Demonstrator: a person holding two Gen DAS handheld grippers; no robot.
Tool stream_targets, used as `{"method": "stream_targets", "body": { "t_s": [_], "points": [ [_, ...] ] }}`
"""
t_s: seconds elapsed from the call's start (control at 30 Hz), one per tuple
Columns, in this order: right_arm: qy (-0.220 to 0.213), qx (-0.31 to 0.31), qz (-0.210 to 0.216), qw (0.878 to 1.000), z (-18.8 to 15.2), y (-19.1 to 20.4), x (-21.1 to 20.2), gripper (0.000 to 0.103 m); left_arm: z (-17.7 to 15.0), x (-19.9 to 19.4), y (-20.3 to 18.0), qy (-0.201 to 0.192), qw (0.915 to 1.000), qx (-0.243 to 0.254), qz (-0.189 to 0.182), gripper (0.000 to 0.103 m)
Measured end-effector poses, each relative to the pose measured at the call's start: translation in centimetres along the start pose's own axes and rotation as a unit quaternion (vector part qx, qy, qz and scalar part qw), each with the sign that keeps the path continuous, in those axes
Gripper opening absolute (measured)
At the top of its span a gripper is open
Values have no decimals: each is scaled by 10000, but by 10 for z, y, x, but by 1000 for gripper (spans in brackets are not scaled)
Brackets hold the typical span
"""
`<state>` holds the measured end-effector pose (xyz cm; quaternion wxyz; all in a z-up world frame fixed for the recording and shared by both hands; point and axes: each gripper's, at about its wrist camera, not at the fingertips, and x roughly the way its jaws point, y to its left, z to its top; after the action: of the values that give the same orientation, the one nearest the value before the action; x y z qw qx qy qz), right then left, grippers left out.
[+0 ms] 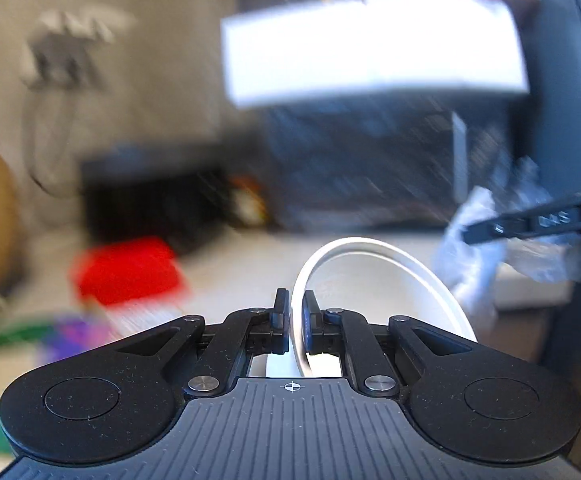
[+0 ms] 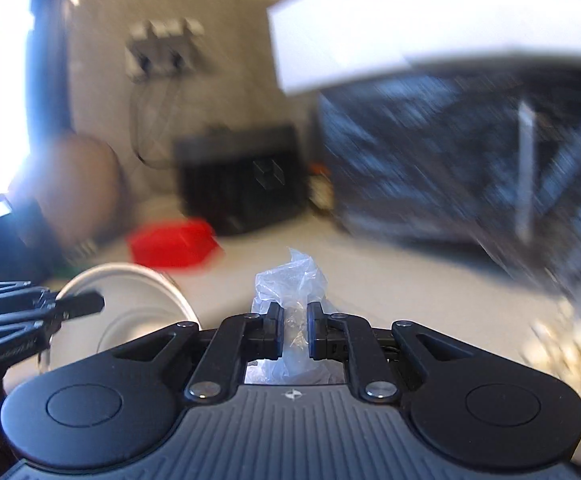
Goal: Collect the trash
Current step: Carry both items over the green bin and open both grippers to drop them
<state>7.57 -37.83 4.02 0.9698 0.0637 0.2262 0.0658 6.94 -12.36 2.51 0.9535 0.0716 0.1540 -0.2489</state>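
Blurred pale surface (image 2: 370, 280) ahead, with a red block (image 2: 172, 246) and a black box (image 2: 242, 184) under a white overhang. Two pieces of trash already picked up: left tongs (image 1: 297, 322) clamped on the rim of a white paper bowl (image 1: 370, 276), right tongs (image 2: 295, 332) pinched shut on a crumpled clear plastic wrapper (image 2: 290, 280). Both loads held side by side, clear of the surface. Probably left to do: dropping them in a bin, none of which can be made out.
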Motion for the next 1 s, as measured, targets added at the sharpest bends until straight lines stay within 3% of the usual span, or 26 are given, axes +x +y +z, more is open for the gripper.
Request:
{"method": "stream_targets", "body": {
  "t_s": [0.13,0.27,0.4,0.5,0.57,0.7,0.77,0.9,1.0],
  "points": [
    [527,27,-503,9973,-57,-26,7,11,-64,49,-20,844,9956,-275,-291,10],
    [1041,179,-765,9915,-104,-47,20,11,-131,106,-23,1732,9832,-535,-219,10],
    [1274,514,-799,9873,-128,-65,24,11,-191,158,-24,2547,9627,-905,-95,10],
    [1335,687,-849,9850,-139,-73,26,11,-228,196,-25,2970,9475,-1167,-212,13],
    [1388,722,-918,9834,-144,-75,29,11,-255,218,-27,3335,9335,-1312,-125,17],
    [1563,761,-947,9802,-154,-76,36,11,-294,229,-28,3618,9132,-1852,-307,19],
    [1666,769,-975,9782,-159,-76,43,11,-301,228,-26,3680,9086,-1942,-369,19],
    [1893,898,-865,9740,-170,-71,59,11,-291,207,-18,3500,9073,-2266,-546,18],
    [2026,964,-663,9722,-177,-62,74,11,-273,179,-7,3182,9145,-2388,-739,19]
  ]
}}
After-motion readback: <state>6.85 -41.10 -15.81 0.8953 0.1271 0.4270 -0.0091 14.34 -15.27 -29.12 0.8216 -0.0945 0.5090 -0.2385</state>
